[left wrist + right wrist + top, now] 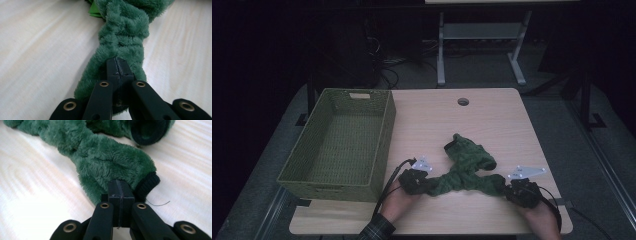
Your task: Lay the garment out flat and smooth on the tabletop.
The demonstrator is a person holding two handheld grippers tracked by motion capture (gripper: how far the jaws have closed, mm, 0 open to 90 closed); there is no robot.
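Both tools, left (426, 182) and right (507, 189), pinch green fleece garment (464, 167) ends; wicker basket (384, 145) stands beside.

A fuzzy green garment (464, 167), perhaps a sweater with dark cuffs, lies bunched and twisted on the table's near half.

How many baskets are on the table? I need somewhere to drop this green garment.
1: a green woven basket on the table's left side, beside the garment.
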